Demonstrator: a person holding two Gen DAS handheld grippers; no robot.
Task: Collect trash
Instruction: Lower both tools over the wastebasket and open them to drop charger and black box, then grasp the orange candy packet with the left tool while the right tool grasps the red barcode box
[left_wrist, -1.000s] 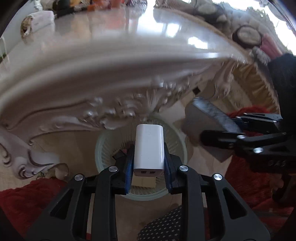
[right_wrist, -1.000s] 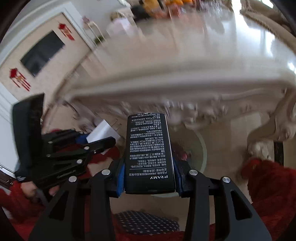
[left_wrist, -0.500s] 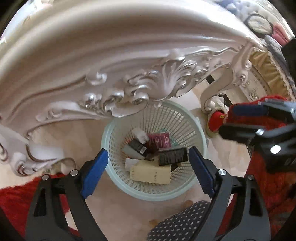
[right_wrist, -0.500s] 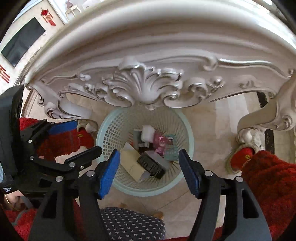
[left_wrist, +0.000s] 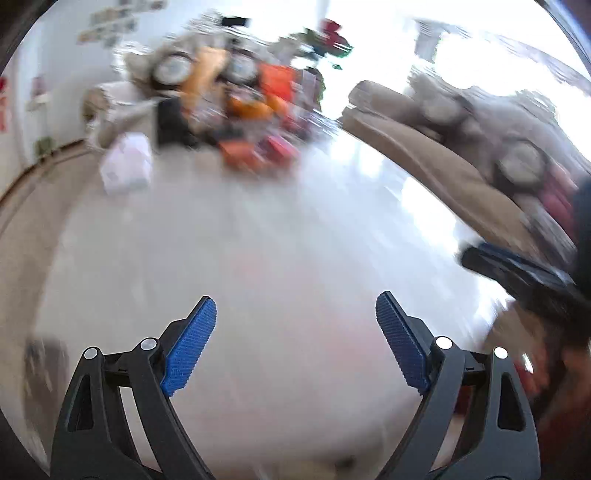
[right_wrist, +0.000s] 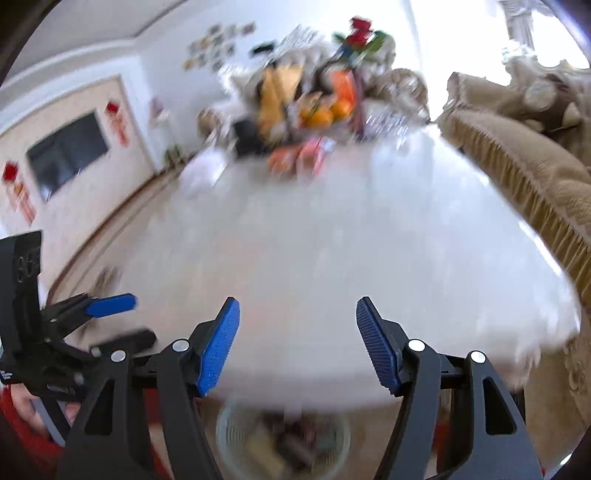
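Observation:
Both views are blurred by motion. My left gripper (left_wrist: 295, 299) is open over the glossy white tabletop (left_wrist: 258, 240) with nothing between its blue pads (left_wrist: 192, 343). My right gripper (right_wrist: 297, 302) is also open and holds nothing, above the near edge of the tabletop (right_wrist: 332, 240). Below that edge, the pale mesh trash basket (right_wrist: 229, 435) stands on the floor with several pieces of trash inside. The left gripper (right_wrist: 122, 323) shows at the left of the right wrist view, and the right gripper (left_wrist: 517, 273) at the right of the left wrist view.
A heap of orange and red packets and fruit (right_wrist: 306, 110) crowds the table's far end, with a pale bag (left_wrist: 127, 166) beside it. A beige fringed sofa (right_wrist: 517, 166) runs along the right. A dark TV (right_wrist: 66, 155) hangs on the left wall.
The left gripper let go of the white charger and the right of the black box, both over the basket. Both grippers then rose from under the table edge to above the tabletop.

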